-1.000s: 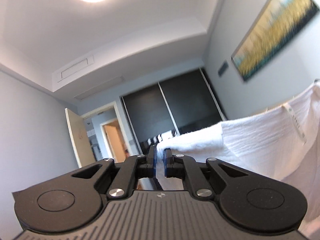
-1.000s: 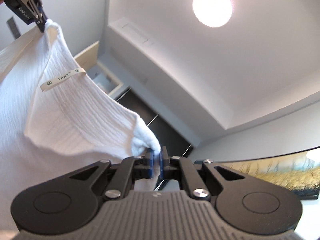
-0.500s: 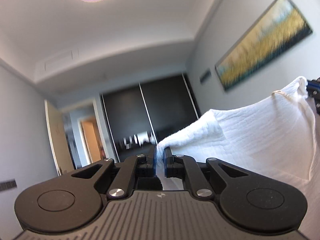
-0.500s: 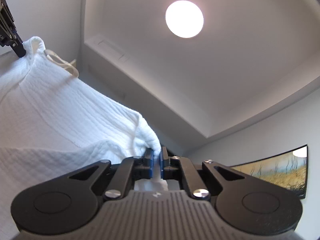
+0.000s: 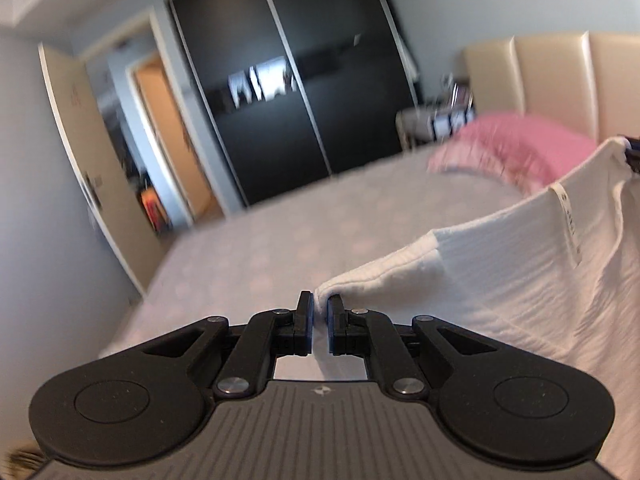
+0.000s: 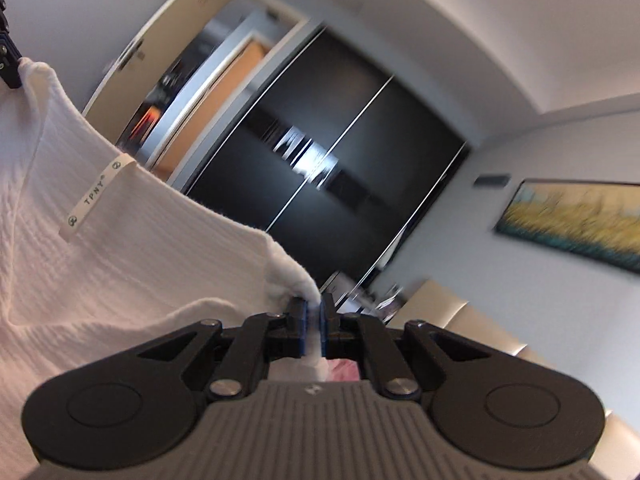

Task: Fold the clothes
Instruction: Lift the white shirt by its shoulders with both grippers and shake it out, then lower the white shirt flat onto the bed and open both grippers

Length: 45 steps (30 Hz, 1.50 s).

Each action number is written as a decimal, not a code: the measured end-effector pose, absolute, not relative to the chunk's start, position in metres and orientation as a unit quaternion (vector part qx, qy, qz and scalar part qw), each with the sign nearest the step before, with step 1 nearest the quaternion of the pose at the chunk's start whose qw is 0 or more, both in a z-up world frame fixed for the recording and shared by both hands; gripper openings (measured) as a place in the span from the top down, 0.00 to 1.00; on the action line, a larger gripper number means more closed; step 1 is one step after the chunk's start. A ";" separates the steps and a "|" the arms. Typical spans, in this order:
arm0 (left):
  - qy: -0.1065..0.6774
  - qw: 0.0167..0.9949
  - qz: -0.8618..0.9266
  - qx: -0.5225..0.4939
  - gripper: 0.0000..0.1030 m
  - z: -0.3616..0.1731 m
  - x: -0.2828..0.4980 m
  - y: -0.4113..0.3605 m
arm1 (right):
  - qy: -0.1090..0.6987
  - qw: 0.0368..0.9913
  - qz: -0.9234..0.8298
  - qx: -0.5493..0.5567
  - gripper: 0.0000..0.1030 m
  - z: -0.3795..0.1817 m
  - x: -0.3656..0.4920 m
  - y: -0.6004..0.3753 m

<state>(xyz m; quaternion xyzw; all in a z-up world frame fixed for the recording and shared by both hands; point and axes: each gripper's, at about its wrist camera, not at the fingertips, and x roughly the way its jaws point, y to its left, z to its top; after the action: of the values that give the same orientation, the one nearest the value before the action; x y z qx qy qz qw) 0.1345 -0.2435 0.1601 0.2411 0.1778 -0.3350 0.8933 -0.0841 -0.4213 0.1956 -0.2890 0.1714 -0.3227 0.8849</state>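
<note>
A white ribbed garment point(image 5: 520, 264) with a neck label point(image 5: 568, 220) hangs stretched between my two grippers above the bed. My left gripper point(image 5: 319, 306) is shut on one top corner of it. My right gripper point(image 6: 314, 310) is shut on the other top corner; the garment point(image 6: 132, 248) with its label point(image 6: 94, 198) spreads to the left in the right wrist view. The left gripper also shows at the far left edge of the right wrist view point(image 6: 8, 64), and the right gripper at the far right edge of the left wrist view point(image 5: 632, 152).
A grey bed point(image 5: 280, 248) lies below and ahead, with a pink pillow point(image 5: 520, 152) by the beige headboard point(image 5: 560, 80). A dark sliding wardrobe point(image 5: 288, 80) stands behind, an open door point(image 5: 84, 152) at left, a painting point(image 6: 572, 224) on the wall.
Both grippers have tilted down from facing the ceiling toward the bed and wardrobe, lowering the held garment. Both stay shut on its corners.
</note>
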 end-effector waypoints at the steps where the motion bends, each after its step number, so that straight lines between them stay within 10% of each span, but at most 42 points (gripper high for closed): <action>1: 0.199 0.890 -0.329 0.244 0.95 0.143 0.152 -0.257 | 0.190 0.884 -0.319 -0.285 0.93 0.181 -0.064 -0.434; 16: 0.350 0.821 -0.303 0.335 0.89 -0.063 0.251 -0.362 | 0.405 0.869 -0.243 -0.148 0.92 -0.075 0.118 -0.531; 20: 0.364 0.829 -0.297 0.304 0.76 -0.077 0.258 -0.352 | 0.415 0.874 -0.230 -0.103 0.84 -0.079 0.105 -0.537; 24: 0.356 0.849 -0.284 0.267 0.74 -0.063 0.258 -0.329 | 0.385 0.892 -0.234 -0.021 0.46 -0.078 0.097 -0.554; 45: 0.363 0.831 -0.363 0.214 0.58 0.029 0.089 -0.191 | 0.401 0.904 -0.137 0.056 0.47 0.021 -0.090 -0.413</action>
<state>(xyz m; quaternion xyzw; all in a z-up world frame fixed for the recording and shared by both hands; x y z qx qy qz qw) 0.0892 -0.1908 0.0293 0.2143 0.3634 -0.3635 0.8306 -0.0901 -0.4135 0.0212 0.0565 0.4008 -0.1374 0.9040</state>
